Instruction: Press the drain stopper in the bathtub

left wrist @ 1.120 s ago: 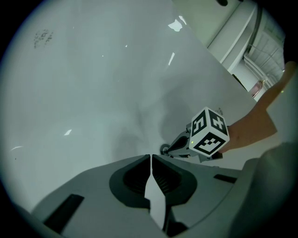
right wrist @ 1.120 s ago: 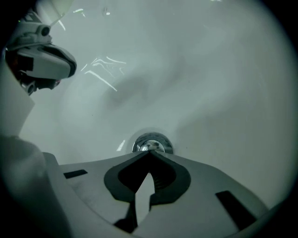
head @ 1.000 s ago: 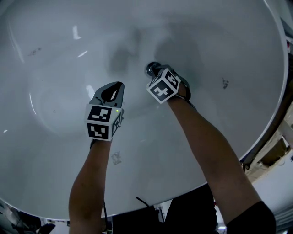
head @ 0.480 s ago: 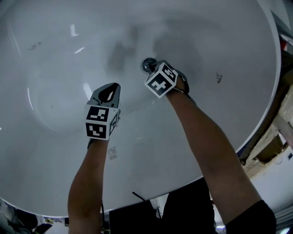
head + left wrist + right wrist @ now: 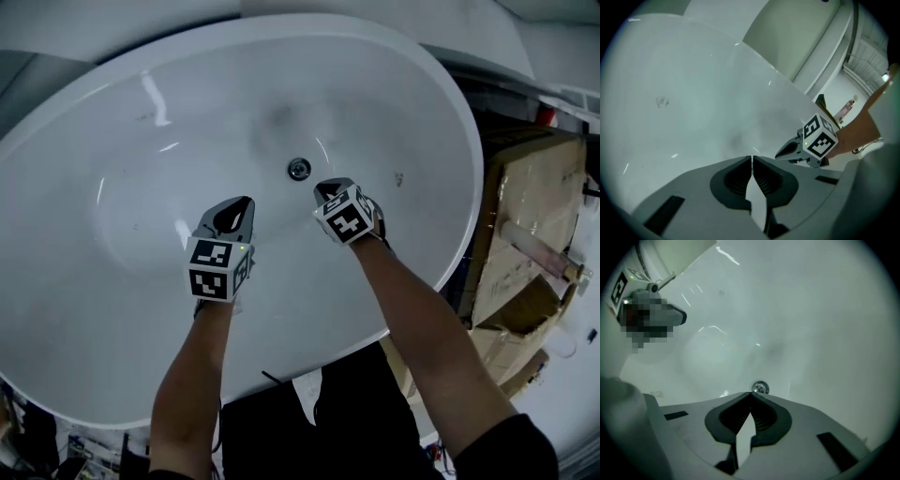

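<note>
The round metal drain stopper (image 5: pixel 299 169) sits at the bottom of the white oval bathtub (image 5: pixel 112 309). My right gripper (image 5: pixel 323 193) hangs shut a little above and to the near right of it, holding nothing. In the right gripper view the drain stopper (image 5: pixel 760 387) shows just past the closed tips of that gripper (image 5: pixel 751 393). My left gripper (image 5: pixel 234 212) is shut too, empty, further left over the tub floor. In the left gripper view its tips (image 5: pixel 752 158) point at bare tub wall, with the right gripper (image 5: pixel 787 151) off to the side.
Cardboard boxes (image 5: pixel 525 234) and a white tube lie on the floor right of the tub. A small dark mark (image 5: pixel 397 177) sits on the tub floor right of the drain. The tub's near rim (image 5: pixel 234 394) runs under my forearms.
Both grippers have risen and pulled back from the drain; the right one, which was down on the stopper, now hangs clear of it. The view has widened as the head lifted.
</note>
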Available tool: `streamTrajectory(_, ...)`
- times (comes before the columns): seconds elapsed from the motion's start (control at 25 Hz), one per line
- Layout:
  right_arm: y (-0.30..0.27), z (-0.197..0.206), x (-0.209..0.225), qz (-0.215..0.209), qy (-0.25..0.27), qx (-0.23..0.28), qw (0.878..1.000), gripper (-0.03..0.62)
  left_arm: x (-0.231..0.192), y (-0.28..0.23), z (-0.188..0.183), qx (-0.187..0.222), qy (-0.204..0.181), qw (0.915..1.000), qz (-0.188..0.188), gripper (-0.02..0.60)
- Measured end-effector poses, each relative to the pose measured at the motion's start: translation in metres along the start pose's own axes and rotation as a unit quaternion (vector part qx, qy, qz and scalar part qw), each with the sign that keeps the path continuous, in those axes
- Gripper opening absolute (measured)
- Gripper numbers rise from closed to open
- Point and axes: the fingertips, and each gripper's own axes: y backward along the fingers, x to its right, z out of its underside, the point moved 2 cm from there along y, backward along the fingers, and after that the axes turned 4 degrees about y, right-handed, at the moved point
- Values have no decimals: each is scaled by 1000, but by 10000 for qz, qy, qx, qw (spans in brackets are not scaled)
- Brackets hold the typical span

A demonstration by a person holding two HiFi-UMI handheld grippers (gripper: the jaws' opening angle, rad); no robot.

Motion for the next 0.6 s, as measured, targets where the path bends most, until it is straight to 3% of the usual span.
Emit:
streamTrajectory(0.12, 62, -16, -34, -112, -174, 337, 9992, 15, 26, 50, -30, 248, 65, 9997, 6, 27)
streamTrajectory(0.28, 165, -32, -98, -389, -237, 825, 9955, 15, 61, 134, -52, 396, 496, 9980, -51, 26)
streamTrajectory(0.44, 256, -63, -107, -241, -364, 1682, 9848, 15, 89, 198, -93, 742, 551, 9957, -73, 26)
streamTrajectory(0.6, 328, -63, -121, -81, -540, 2040, 9774, 15, 113, 261, -120, 1126, 591, 9919, -76, 26)
